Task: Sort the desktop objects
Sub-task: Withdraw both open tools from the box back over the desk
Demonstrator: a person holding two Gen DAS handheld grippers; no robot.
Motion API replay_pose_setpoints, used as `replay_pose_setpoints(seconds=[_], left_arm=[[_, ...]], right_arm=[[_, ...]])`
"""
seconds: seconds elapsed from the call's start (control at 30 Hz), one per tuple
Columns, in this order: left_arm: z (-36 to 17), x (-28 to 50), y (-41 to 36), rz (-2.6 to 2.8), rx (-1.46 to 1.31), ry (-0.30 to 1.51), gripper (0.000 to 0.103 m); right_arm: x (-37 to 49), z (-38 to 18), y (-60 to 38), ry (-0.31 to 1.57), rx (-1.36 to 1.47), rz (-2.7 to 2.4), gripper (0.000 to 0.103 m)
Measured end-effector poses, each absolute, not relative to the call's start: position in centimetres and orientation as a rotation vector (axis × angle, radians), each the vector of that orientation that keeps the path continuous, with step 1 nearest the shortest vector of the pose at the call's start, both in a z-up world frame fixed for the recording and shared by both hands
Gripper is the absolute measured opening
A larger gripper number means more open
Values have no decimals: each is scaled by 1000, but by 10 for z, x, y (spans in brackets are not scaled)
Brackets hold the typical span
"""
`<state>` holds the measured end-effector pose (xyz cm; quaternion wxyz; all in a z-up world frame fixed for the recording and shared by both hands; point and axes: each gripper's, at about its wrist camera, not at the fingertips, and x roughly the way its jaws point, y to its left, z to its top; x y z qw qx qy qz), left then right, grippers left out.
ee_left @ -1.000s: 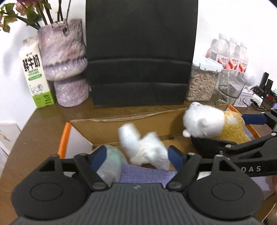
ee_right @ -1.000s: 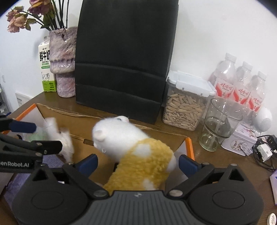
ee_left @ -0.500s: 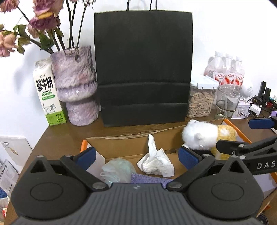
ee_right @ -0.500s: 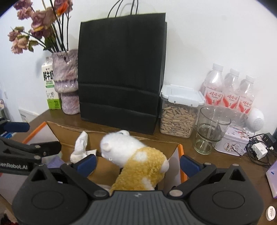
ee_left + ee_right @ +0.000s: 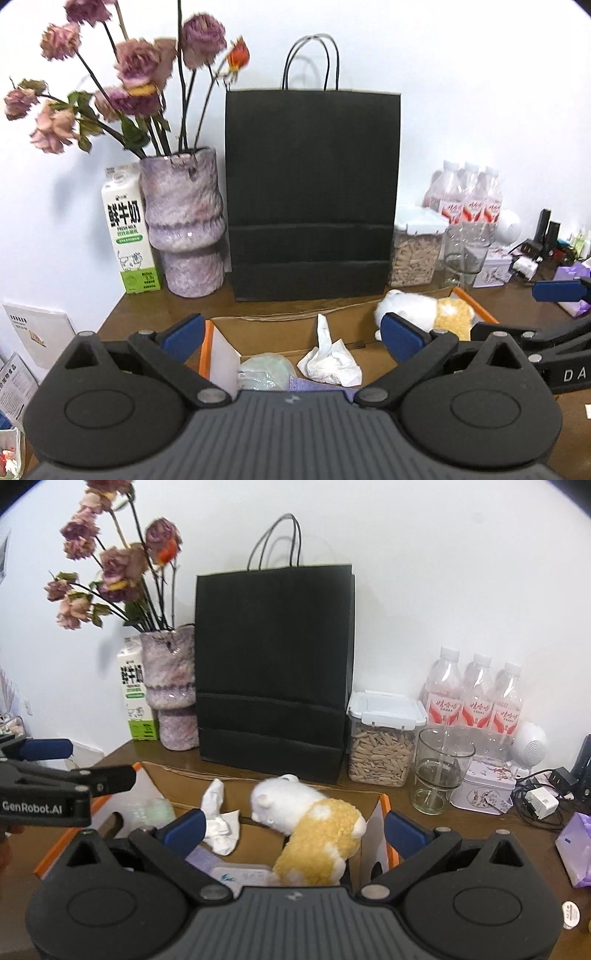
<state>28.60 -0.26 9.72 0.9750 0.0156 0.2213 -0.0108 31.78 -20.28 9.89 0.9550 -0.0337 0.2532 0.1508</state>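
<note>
Both my grippers empty. Left gripper [image 5: 291,334]: jaws have just been opening and now stand fully apart, nothing between the pads. Right gripper [image 5: 295,830]: jaws wide apart too; the white-and-yellow plush toy animal [image 5: 314,830] shows in the gap but neither pad touches it.

Nearest, the open brown cardboard box with orange edges [image 5: 295,328] holds the sorted things: crumpled white tissue [image 5: 328,360], pale green crinkled plastic wrap [image 5: 266,371], a lilac cloth [image 5: 314,384] at the near side, and the plush at the right end.

Risks, my judgement:
- Plush sits high on the box's right wall and looks poorly settled; a nudge from a passing finger could roll it out onto the brown wooden desk [image 5: 461,823]
- Beyond the box, a clear glass cup [image 5: 441,771] and a lidded clear seed container [image 5: 382,740] stand close; a wide right-hand sweep could tip the cup
- Tall black paper bag with handles [image 5: 312,192] and mauve ceramic vase of dried roses [image 5: 184,221] are top-heavy if bumped

View differences: right wrist alone shows the box's right wall with its hand-hole, a purple packet [image 5: 578,843] and the charger cables [image 5: 543,797]. Left wrist alone shows papers off the desk's left edge and the full milk carton [image 5: 129,230]
</note>
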Motion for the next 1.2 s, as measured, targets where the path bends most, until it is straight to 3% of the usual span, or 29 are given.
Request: replay_pose_setpoints(seconds=[0.53, 1.2], left_arm=[[96, 197, 15, -73, -28, 390, 103], [36, 121, 23, -64, -45, 520, 103]], right_arm=[[216, 105, -205, 452, -42, 336, 103], [130, 38, -214, 595, 6, 276, 103]])
